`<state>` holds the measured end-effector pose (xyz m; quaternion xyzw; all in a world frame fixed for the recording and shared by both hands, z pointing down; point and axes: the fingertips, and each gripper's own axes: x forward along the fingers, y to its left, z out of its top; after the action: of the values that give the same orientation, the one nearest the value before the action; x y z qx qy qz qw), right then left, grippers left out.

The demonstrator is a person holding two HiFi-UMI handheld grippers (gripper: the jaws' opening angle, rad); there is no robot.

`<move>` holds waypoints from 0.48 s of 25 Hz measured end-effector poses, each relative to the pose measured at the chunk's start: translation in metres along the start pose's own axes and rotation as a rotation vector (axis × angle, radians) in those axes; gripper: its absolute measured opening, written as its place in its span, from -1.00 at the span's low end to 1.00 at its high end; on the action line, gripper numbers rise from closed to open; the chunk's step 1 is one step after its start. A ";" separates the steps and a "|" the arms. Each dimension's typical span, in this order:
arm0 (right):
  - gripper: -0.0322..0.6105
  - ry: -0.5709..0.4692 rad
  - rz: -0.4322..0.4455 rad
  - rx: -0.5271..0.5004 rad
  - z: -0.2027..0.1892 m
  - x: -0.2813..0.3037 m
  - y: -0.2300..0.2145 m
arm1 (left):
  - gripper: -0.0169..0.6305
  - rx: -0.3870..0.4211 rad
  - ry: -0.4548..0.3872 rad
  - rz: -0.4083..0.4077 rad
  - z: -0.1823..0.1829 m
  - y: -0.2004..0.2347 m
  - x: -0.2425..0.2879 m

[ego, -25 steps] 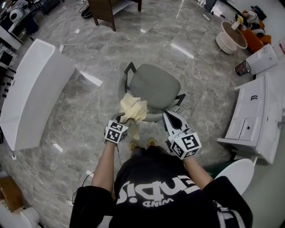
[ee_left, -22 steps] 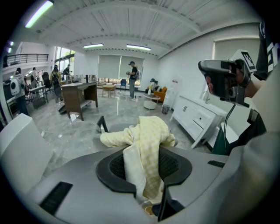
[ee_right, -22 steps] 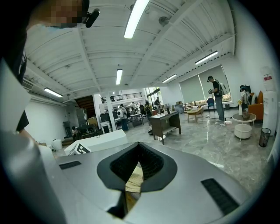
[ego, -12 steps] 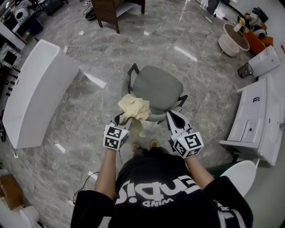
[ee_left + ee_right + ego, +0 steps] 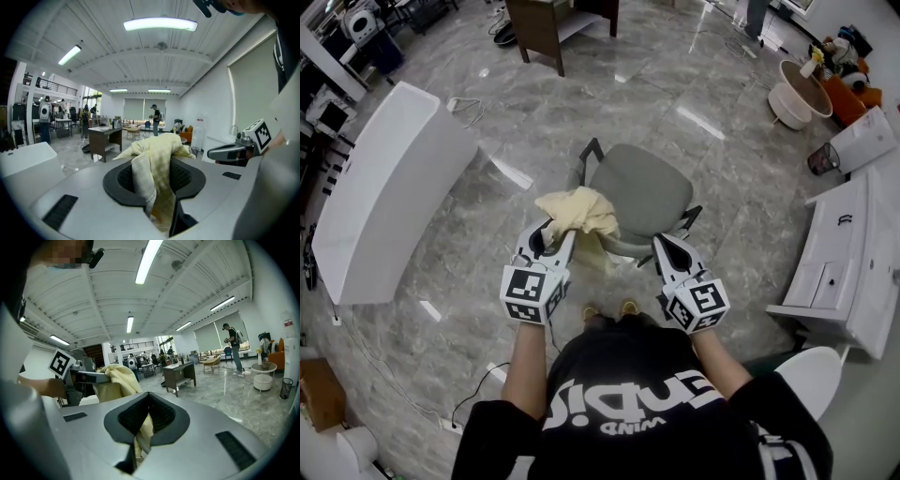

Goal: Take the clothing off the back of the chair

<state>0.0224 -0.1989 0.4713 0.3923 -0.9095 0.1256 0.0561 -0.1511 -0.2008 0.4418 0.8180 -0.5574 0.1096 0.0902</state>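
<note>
A: Left gripper (image 5: 553,232)?
B: Clamped on the yellow cloth (image 5: 579,212), jaws a bit apart w/ fabric bunched btwn them
A: Where's the cloth?
B: Held up over the chair (image 5: 642,192), back-left corner, tail hanging by the backrest (image 5: 628,251)
A: Right gripper (image 5: 660,242)?
B: Jaws near-closed at the backrest's right end; cloth shows in the slit, can't tell if gripped

I've got loads of open floor (image 5: 703,150) past the chair (image 5: 642,192), which is the only thing right in front. The sides are tighter: white table (image 5: 384,187) left, white cabinet (image 5: 842,253) right, brown desk (image 5: 546,21) further ahead.
</note>
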 end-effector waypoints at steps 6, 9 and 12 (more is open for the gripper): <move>-0.86 -0.009 0.031 -0.005 0.005 0.003 0.012 | -0.54 0.041 -0.089 0.060 0.047 0.009 -0.026; -0.86 -0.013 0.057 -0.009 0.007 0.007 0.020 | -0.54 0.044 -0.111 0.092 0.056 0.016 -0.039; -0.86 -0.014 0.092 -0.014 0.007 0.015 0.029 | -0.54 0.039 -0.123 0.128 0.057 0.024 -0.052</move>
<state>-0.0095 -0.1925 0.4621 0.3506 -0.9278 0.1188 0.0469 -0.1877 -0.1787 0.3732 0.7876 -0.6106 0.0758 0.0326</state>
